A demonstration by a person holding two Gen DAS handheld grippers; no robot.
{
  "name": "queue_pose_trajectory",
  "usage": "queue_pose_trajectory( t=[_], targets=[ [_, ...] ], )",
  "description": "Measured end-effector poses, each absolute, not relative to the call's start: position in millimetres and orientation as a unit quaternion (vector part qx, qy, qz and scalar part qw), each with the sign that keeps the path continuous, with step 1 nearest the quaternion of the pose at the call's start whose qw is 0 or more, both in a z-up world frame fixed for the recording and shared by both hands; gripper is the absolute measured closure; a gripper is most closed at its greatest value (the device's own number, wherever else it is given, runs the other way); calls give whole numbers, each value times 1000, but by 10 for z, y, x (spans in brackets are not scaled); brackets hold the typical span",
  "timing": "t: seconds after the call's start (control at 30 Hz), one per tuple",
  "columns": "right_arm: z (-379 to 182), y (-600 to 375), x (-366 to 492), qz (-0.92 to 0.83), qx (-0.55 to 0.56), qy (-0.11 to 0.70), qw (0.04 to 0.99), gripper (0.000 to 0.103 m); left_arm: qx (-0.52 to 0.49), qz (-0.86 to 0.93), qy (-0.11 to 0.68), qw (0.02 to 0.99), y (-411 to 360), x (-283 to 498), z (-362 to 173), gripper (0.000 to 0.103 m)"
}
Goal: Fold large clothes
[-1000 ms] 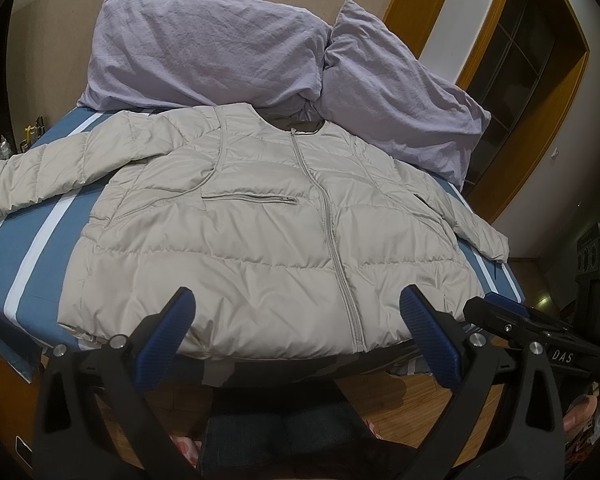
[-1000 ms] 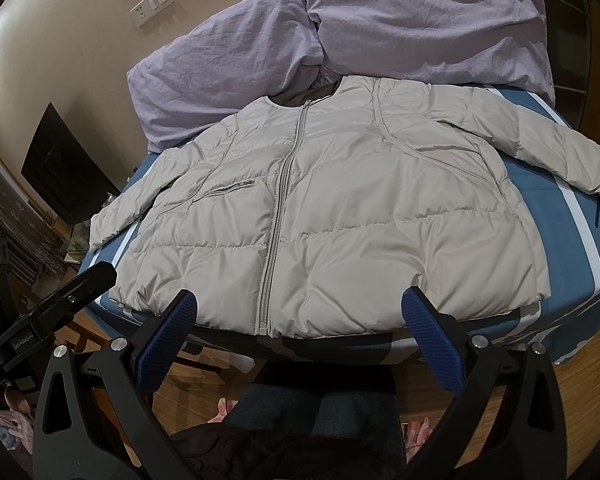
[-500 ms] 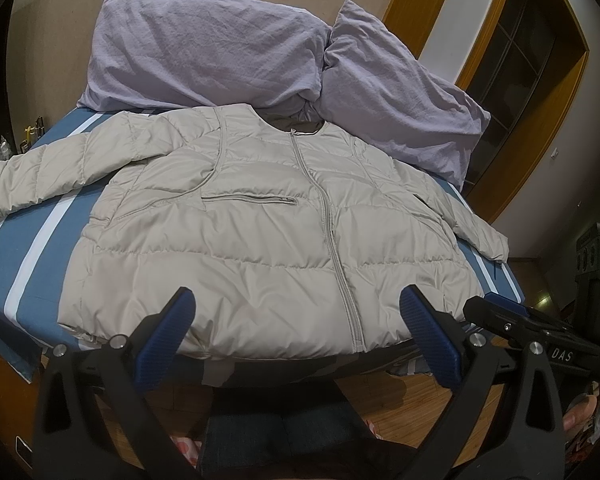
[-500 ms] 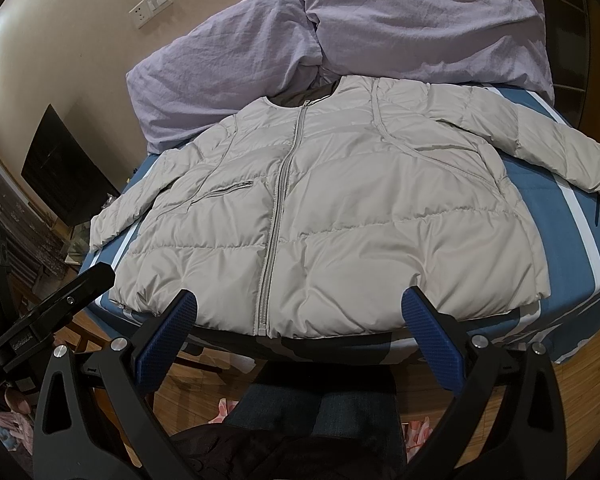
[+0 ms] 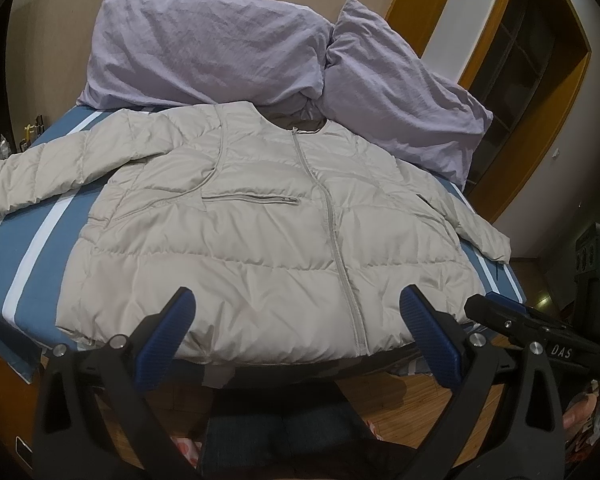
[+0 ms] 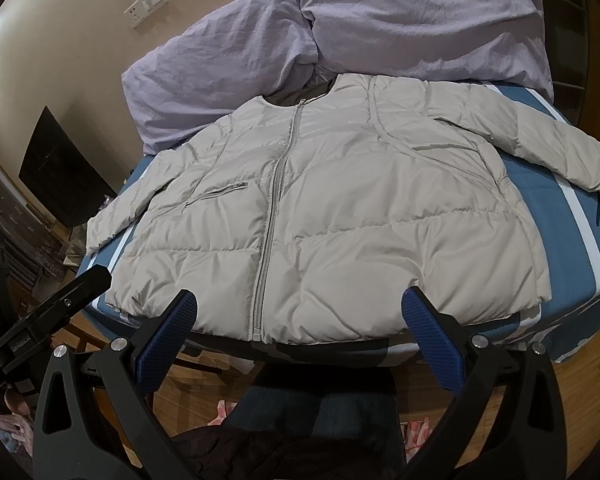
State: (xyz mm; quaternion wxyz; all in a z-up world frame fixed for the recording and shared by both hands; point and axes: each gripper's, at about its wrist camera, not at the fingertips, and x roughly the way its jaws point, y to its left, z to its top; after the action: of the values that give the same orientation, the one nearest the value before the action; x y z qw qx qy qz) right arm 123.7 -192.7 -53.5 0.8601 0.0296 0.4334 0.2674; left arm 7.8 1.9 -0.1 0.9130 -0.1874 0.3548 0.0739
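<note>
Both tongs agape before jacket [image 5: 260,240], wall socket [image 6: 146,6] right view only

The jacket [image 5: 260,232] lies flat, front up, on the bed [image 5: 32,264], its hem at the near edge and its sleeves spread to either side. Behind its collar two pillows [image 5: 204,48] lean side by side against the wall. Both claws, the left claw [image 5: 296,320] and right claw [image 6: 298,322], hang before the hem, apart from it.
</note>
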Motion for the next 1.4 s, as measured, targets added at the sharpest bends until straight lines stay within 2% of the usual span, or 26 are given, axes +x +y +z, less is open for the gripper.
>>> queue_pose_trajectory(
  t=[0.37,0.63,1.07,1.27,1.4],
  targets=[
    [-591,-1975,1531,240,39,441,864,1,-185,92,372,905,210,365,-151,2],
    [-687,-2171,2064,169,40,439,882,1,-166,133,389,896,515,871,-288,2],
    [-857,-2709,3012,35,42,446,893,1,-122,209,416,877,937,1547,-557,2],
    [-944,-3077,3357,-27,47,451,891,1,-125,216,445,860,1009,1699,-887,2],
    [-1007,-3398,3562,-74,45,447,890,1,-114,219,436,865,979,1704,-958,2]
  ],
)
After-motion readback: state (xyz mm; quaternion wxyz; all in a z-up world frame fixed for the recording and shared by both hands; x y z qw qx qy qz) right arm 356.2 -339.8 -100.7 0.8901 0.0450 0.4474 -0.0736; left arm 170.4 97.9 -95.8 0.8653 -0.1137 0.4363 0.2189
